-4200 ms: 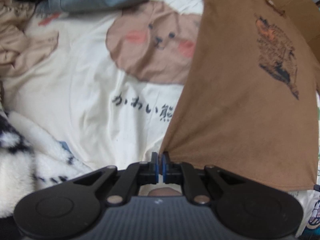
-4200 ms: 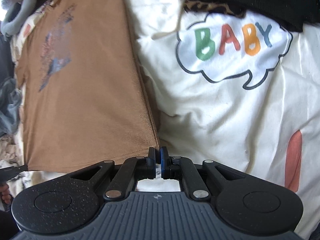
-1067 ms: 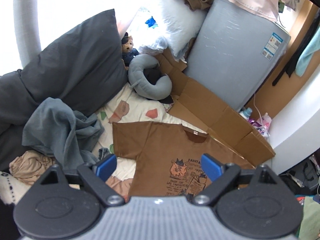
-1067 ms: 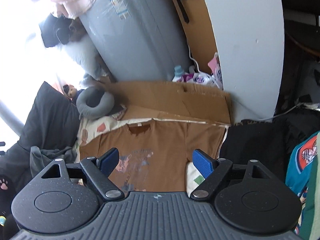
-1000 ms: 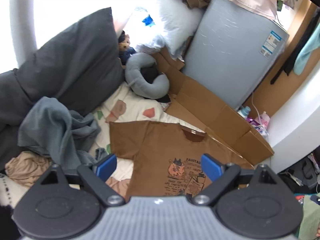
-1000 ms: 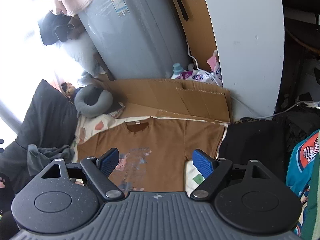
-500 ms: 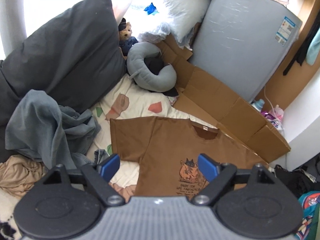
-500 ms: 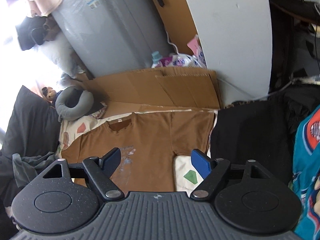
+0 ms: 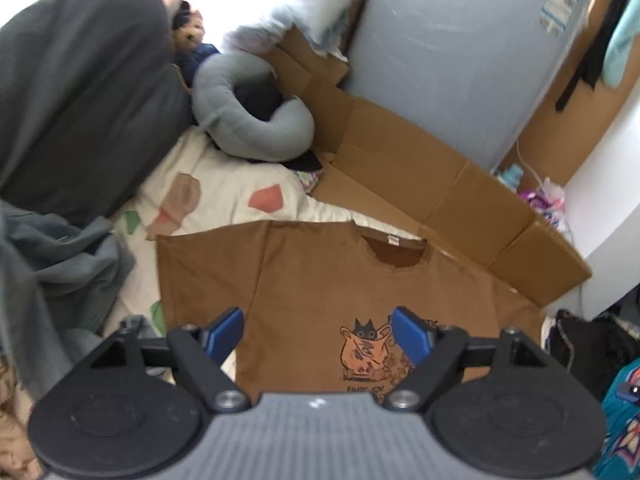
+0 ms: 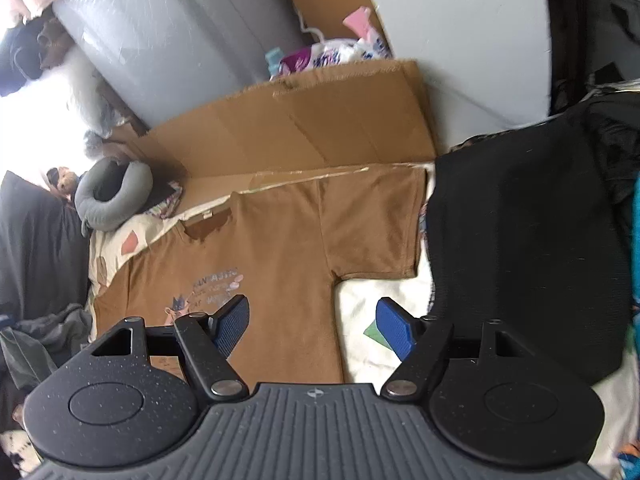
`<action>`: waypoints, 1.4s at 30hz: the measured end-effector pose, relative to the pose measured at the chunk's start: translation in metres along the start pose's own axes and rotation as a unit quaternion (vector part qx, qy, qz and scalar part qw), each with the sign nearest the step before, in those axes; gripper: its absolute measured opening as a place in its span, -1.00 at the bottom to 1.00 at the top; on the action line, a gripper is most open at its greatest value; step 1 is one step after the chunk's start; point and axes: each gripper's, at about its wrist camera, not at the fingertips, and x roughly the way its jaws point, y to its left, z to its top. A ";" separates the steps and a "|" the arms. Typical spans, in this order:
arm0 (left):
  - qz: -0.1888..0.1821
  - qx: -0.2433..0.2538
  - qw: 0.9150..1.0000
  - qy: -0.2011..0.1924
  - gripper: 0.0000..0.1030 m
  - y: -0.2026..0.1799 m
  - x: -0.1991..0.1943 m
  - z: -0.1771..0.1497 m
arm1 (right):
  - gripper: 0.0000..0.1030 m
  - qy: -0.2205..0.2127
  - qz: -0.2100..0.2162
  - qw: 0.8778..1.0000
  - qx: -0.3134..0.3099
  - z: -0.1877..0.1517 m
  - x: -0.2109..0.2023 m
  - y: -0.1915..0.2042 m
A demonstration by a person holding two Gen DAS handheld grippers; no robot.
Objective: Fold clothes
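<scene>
Left edge of the bed (image 9: 224, 184): a dark pillow (image 9: 80, 92) and a heap of grey garments (image 9: 52, 264) crowd the cream printed sheet, with a grey neck cushion (image 9: 256, 124) at the far left corner.

Centre: the brown T-shirt (image 9: 320, 280) lies spread flat and face up, both sleeves out, collar toward the flattened cardboard (image 9: 420, 176) along the far edge. No fold shows in it. The print (a cat figure) faces upward.

The left gripper (image 9: 318, 330) hangs above the shirt's left half, jaws wide apart, nothing between them. The right gripper (image 10: 312, 326) hangs over the shirt's right flank, just below the right sleeve (image 10: 372, 224), likewise spread wide and empty.

Step in hand, as judged: the shirt is laid out ready for a fold, both tools free above it. The next move calls for a pinch on one layer pair at a sleeve or side edge, each tool taking its own side, then carrying that edge toward the shirt's midline.

Right edge: a black garment (image 10: 520, 248) lies just beside the right sleeve hem and narrows the room there; a strip of bare sheet (image 10: 368, 300) remains under the sleeve. The far edge is tight against the cardboard. Freest room lies toward the near edge
</scene>
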 end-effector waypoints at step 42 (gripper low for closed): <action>-0.127 0.111 0.985 0.037 0.75 -0.184 0.232 -0.078 | 0.45 -0.046 -0.066 0.993 0.087 -0.045 0.203 -0.036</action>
